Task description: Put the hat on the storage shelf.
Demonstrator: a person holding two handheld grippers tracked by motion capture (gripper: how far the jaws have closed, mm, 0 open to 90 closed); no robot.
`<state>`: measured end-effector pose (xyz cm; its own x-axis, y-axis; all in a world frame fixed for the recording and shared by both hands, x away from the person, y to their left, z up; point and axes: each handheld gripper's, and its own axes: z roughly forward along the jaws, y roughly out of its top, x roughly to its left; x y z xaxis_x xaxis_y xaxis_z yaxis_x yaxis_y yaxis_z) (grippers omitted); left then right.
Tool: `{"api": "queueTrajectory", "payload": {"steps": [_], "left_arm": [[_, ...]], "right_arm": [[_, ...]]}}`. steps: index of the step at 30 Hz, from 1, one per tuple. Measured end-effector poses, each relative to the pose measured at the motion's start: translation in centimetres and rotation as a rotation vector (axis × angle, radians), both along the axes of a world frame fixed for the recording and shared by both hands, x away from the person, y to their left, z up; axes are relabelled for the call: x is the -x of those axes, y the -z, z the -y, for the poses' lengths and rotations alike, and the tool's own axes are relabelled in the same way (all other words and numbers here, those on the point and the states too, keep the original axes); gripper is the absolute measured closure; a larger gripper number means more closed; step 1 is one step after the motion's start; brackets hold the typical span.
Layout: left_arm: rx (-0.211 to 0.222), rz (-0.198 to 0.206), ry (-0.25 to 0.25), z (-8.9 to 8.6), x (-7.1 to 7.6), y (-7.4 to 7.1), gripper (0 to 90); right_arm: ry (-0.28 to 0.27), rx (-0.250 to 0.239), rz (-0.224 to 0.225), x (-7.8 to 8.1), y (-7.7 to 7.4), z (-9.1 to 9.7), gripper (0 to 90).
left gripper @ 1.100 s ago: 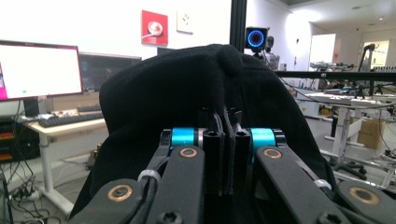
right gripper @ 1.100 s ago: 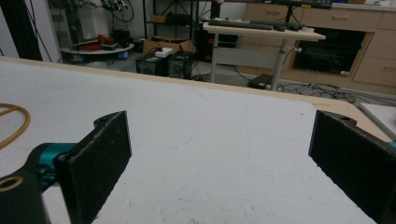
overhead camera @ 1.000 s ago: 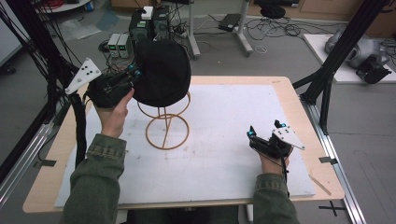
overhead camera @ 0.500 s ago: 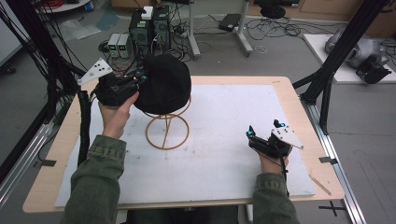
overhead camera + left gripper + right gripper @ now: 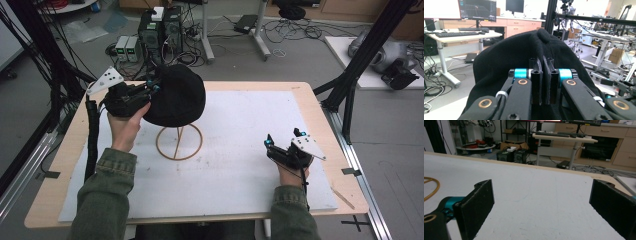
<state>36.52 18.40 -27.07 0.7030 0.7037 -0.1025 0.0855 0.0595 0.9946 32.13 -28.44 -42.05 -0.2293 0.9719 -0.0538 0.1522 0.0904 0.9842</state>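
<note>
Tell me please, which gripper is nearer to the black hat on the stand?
Left. The left gripper is shut on a fold of the black hat. The right gripper rests on the table, well apart from it, jaws open.

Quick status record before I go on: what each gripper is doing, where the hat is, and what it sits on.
left gripper: shut on a fold of the black hat
black hat: on top of the wire stand, held at its left side
wire stand: gold, ring base on the white mat
right gripper: open, nothing between its jaws, low over the mat at the right
white mat: covers most of the wooden table
</note>
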Motion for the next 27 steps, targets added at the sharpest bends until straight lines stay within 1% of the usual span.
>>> {"api": "queueTrajectory", "payload": {"steps": [2,5,6,7,9,10,12,13,14,15,17,19,20,21,22,23,25,26,27], "left_arm": [[0.013,-0.003,0.003,0.1,0.0,0.1,85.7],[0.016,-0.007,0.003,0.0,-0.1,0.1,84.1],[0.017,-0.004,0.002,-0.1,-0.1,0.2,75.4],[0.020,-0.001,-0.001,-0.1,-0.1,0.2,75.4],[0.046,0.015,0.014,-0.4,-0.1,0.2,71.1],[0.051,0.015,0.013,-0.5,-0.1,0.2,67.8],[0.063,0.018,-0.006,-0.8,0.0,0.2,55.9],[0.070,0.019,-0.008,-0.9,0.0,0.2,46.3],[0.077,0.023,-0.010,-1.1,0.0,0.2,46.3],[0.086,0.032,-0.012,-1.2,0.0,0.3,38.8],[0.101,0.049,-0.014,-1.6,0.2,0.4,33.2],[0.105,0.074,-0.033,-1.9,0.5,0.4,27.4],[0.100,0.085,-0.050,-2.1,0.6,0.4,25.3],[0.097,0.092,-0.066,-2.3,0.8,0.5,25.3],[0.096,0.097,-0.072,-2.4,1.0,0.5,22.6],[0.092,0.103,-0.097,-2.6,1.2,0.5,21.3],[0.089,0.121,-0.117,-3.1,1.6,0.6,18.0],[0.091,0.129,-0.143,-3.4,1.9,0.7,18.0],[0.090,0.136,-0.157,-3.8,2.2,0.8,16.4]], "right_arm": [[-0.001,-0.001,-0.001,0.0,0.0,0.0,4.8],[-0.002,0.002,0.004,0.0,0.0,0.0,4.8],[-0.001,-0.003,0.005,0.1,-0.1,-0.1,4.8],[-0.001,-0.003,0.005,0.1,-0.1,-0.1,4.8],[-0.002,-0.003,0.005,0.1,-0.1,0.0,4.8],[-0.001,-0.004,0.003,0.1,0.0,0.0,4.8],[-0.003,-0.010,0.004,0.1,-0.1,-0.1,4.8],[-0.004,-0.011,0.017,0.2,-0.2,-0.1,4.8],[-0.004,-0.011,0.017,0.2,-0.2,-0.1,4.8],[-0.004,-0.023,0.022,0.3,-0.2,-0.1,4.8],[0.003,-0.025,0.030,0.4,-0.3,0.0,4.8],[0.010,-0.031,0.032,0.5,-0.4,-0.1,4.8],[0.012,-0.023,0.042,0.5,-0.4,0.0,4.8],[0.012,-0.023,0.042,0.5,-0.4,0.0,4.8],[0.013,-0.027,0.041,0.5,-0.4,-0.1,4.8],[0.013,-0.029,0.041,0.6,-0.4,-0.1,4.8],[0.016,-0.031,0.037,0.6,-0.4,-0.2,4.8],[0.016,-0.031,0.037,0.6,-0.4,-0.2,4.8],[0.014,-0.028,0.038,0.6,-0.4,-0.2,4.8]]}}
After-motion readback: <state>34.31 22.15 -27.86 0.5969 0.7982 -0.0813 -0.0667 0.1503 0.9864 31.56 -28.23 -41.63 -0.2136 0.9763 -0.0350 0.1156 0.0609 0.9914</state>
